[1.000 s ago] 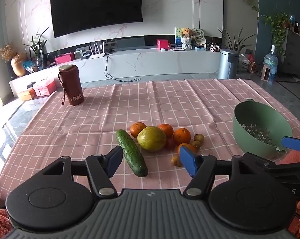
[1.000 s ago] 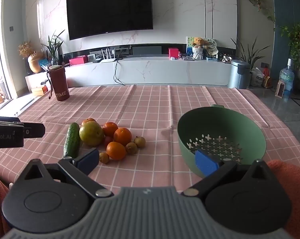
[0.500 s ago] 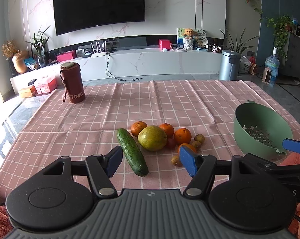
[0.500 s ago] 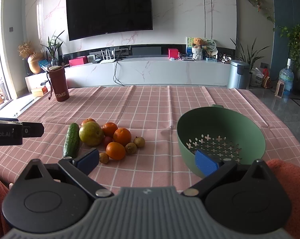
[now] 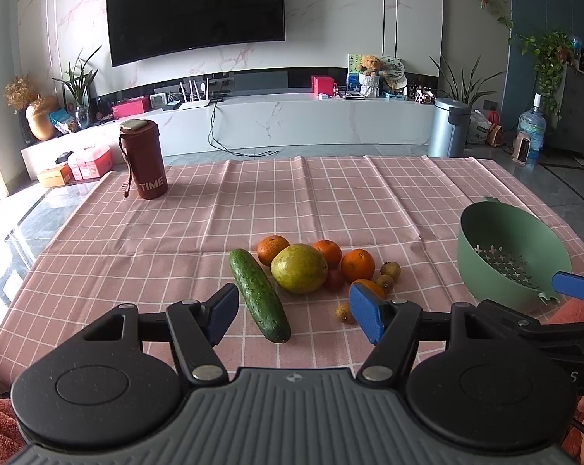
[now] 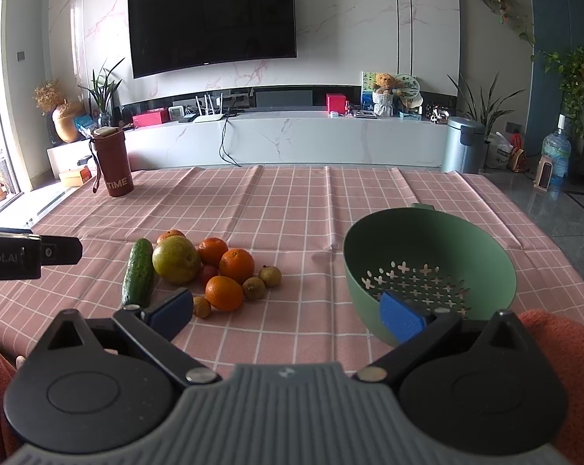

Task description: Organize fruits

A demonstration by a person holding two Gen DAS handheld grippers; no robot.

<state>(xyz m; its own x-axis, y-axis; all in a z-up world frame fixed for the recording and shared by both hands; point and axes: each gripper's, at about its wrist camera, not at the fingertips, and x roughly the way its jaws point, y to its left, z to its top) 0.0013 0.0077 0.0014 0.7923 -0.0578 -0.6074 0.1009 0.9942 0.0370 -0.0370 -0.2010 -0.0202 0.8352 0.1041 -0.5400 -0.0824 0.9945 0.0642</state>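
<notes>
Hovering over the near edge of the table, the left gripper (image 5: pixel 294 312) has its jaws spread wide with nothing between the pads; the right gripper (image 6: pixel 286 312) is spread the same way, also empty. Nothing has really changed over the last second: both grippers sit where they were, the fruit has not shifted, and only the left view has drifted a hair. So the task reads as not started, with no approach committed yet. Just beyond the left gripper lies the cucumber (image 5: pixel 259 294), touching the big yellow-green fruit (image 5: pixel 299 268), with oranges (image 5: pixel 357 265) and a few small brown fruits (image 5: pixel 390 269) packed around it, mid-table toward the near edge. The green colander (image 6: pixel 427 267) sits empty by the right edge, directly ahead of the right gripper and well apart from the pile. It is likely the destination. A maroon tumbler (image 5: pixel 143 159) stands at the far left corner, out of the way.
</notes>
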